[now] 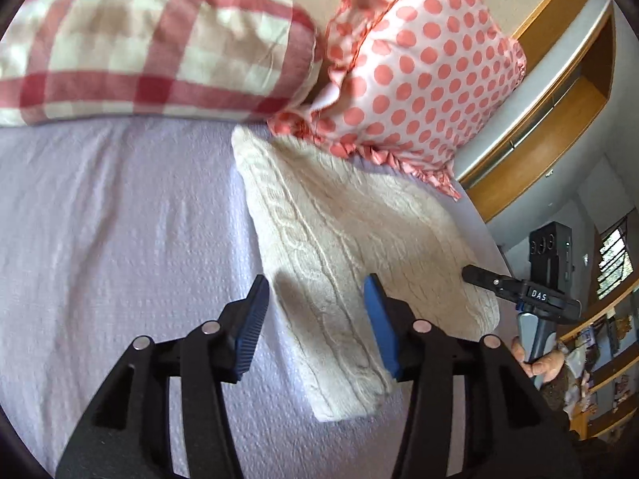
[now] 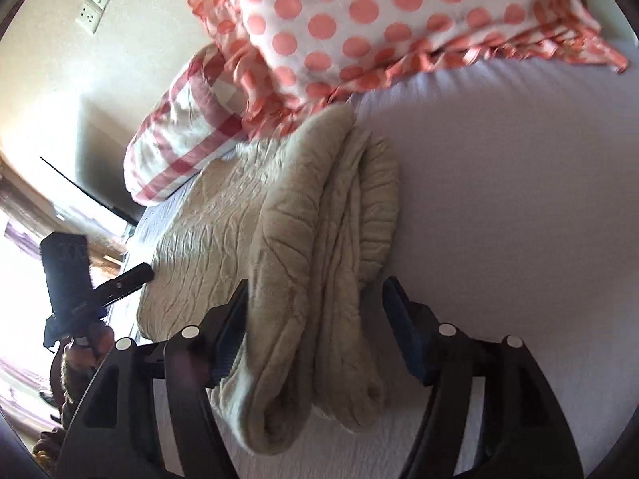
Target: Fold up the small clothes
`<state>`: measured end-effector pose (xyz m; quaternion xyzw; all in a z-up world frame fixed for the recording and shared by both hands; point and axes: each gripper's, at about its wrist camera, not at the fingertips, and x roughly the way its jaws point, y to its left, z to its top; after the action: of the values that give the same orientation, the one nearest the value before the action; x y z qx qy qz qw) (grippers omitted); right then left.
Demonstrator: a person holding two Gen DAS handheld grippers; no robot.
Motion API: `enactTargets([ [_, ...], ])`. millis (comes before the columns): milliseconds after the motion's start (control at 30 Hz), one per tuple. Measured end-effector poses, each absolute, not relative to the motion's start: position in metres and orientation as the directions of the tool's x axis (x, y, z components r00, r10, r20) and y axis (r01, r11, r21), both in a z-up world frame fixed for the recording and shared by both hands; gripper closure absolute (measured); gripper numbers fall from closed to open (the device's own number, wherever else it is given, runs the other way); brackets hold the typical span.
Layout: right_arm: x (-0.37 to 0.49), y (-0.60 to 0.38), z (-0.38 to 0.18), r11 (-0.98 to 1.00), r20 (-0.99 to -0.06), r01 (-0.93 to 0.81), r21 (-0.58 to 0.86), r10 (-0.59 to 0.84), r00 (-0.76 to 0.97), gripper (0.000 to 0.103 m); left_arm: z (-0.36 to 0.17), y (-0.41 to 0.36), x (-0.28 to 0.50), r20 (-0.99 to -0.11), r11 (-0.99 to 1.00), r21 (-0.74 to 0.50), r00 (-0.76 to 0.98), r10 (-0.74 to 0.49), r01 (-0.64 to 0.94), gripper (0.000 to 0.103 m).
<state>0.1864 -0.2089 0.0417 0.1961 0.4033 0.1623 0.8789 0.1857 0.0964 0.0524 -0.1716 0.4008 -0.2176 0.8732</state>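
While daylight is falling across the room, a lavender bedsheet (image 1: 120, 219) is covering the bed and carrying everything in view. A red-and-white checked pillow (image 1: 151, 48) is lying at the head of the bed, and a white pillow with coral polka dots (image 1: 423, 72) and a ruffled edge is leaning beside it, touching it. Wooden shelving (image 1: 567, 92) is running along the wall past the bed's edge, and a wall socket (image 2: 90, 20) is showing on the cream wall in the right wrist view.

A cream cable-knit sweater (image 1: 351, 247) is lying folded on the sheet, its far corner tucking just under the polka-dot pillow. In the left wrist view its long axis is running diagonally from that pillow down toward the camera, with the cable ribs following the same line. In the right wrist view its stacked folded layers (image 2: 319, 279) are bunching into thick rolls.

The left hand-held gripper (image 1: 319, 319) is hovering with its blue-padded fingers wide apart, straddling the sweater's near left edge and gripping nothing. The right hand-held gripper (image 2: 315, 327) is also spread wide, with the bunched folds lying between its fingers; its left finger is pressing against the knit, while the right finger is standing clear of it.
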Motion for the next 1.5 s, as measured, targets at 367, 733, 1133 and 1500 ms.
enactTargets([
  [367,0.202,-0.189,0.018,0.72,-0.545,-0.15,0.677,0.628,0.555,0.001,0.039,0.017,0.183,-0.599,0.805,-0.486,0.541,-0.59,0.34,0.03],
  [733,0.102,-0.153,0.05,0.987,-0.659,-0.109,0.115,0.158,0.735,0.001,0.046,0.036,0.093,-0.694,0.973,-0.041,0.695,-0.191,0.227,0.002],
  [1133,0.105,-0.145,-0.012,0.997,-0.8,-0.036,0.065,0.074,0.596,0.001,0.001,0.047,0.107,-0.814,0.99,-0.031,0.571,-0.104,0.135,0.002],
  [1500,0.105,-0.134,-0.016,0.998,-0.811,-0.044,-0.036,-0.004,0.585,0.001,-0.001,0.044,0.109,-0.821,0.991,0.013,0.568,-0.064,0.13,0.002],
])
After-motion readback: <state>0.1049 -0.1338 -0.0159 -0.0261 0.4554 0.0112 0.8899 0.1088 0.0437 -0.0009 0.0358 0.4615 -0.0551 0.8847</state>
